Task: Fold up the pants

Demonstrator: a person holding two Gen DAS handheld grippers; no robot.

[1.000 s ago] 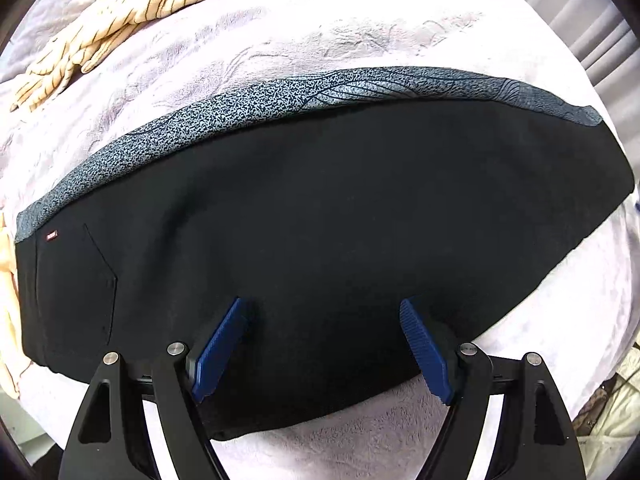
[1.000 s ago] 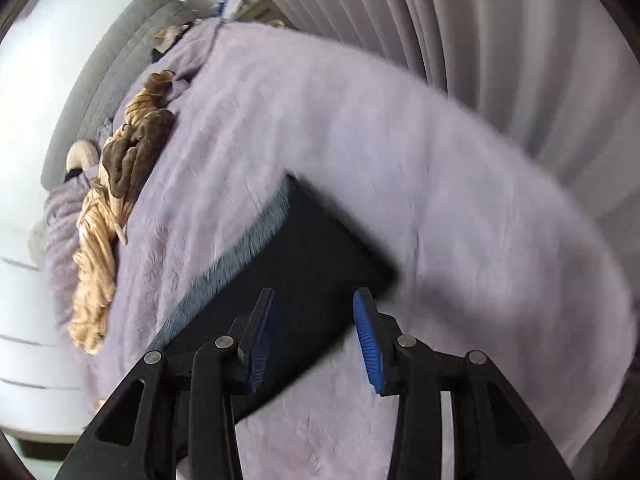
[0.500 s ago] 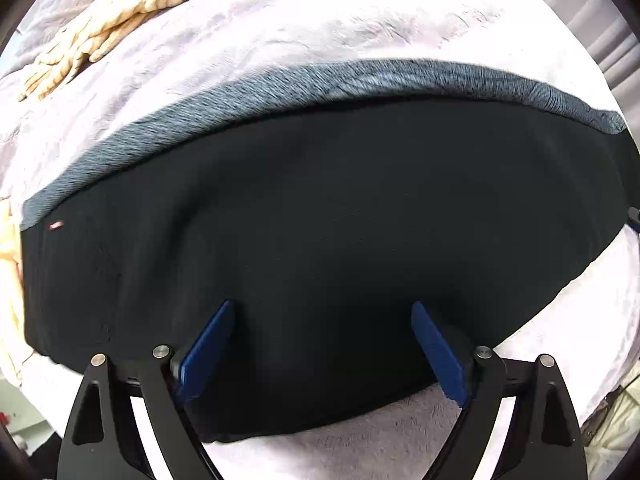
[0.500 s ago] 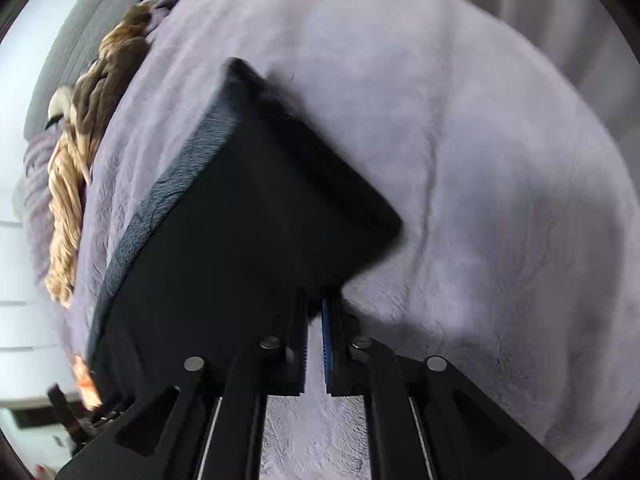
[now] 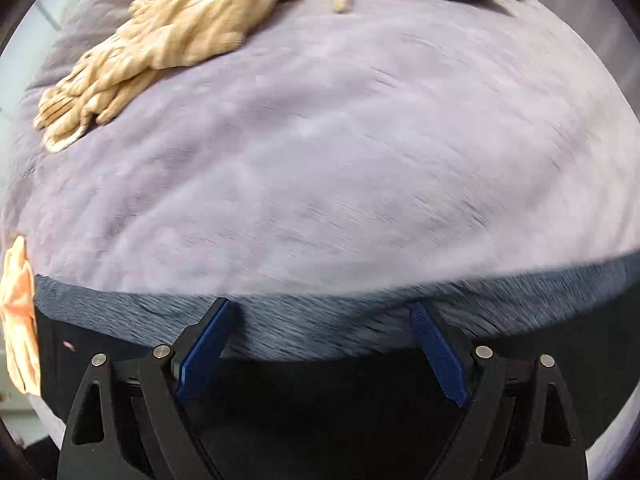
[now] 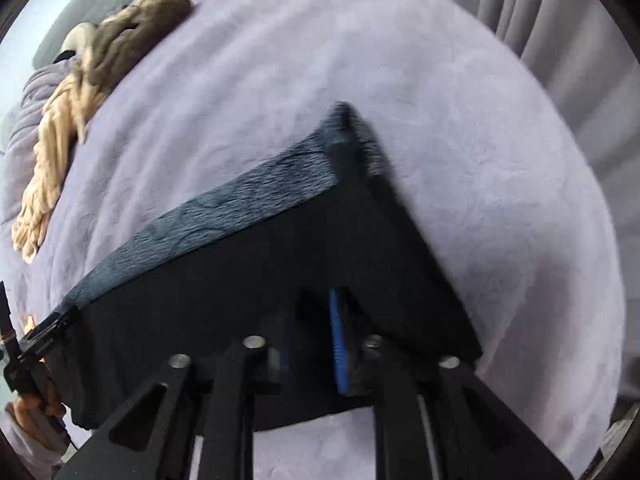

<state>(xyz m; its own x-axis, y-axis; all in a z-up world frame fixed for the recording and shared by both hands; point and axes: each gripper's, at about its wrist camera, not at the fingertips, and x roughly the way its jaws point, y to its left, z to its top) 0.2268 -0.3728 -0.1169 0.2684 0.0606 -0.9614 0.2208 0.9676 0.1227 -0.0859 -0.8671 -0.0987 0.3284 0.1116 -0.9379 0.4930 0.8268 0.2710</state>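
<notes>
The black pants with a grey patterned side stripe lie on the lilac blanket. My right gripper is over the pants' near edge, its blue pads a narrow gap apart with black cloth between them. In the left wrist view the pants fill the bottom, with the grey stripe along their far edge. My left gripper is wide open over the stripe and holds nothing.
A heap of tan and brown clothes lies at the far side of the bed, also in the right wrist view. An orange cloth is at the left edge. Curtains hang at the right.
My left gripper has moved forward across the pants to the grey stripe, still open. My right gripper closed on the pants' edge, then parted slightly and moved further onto the cloth.
</notes>
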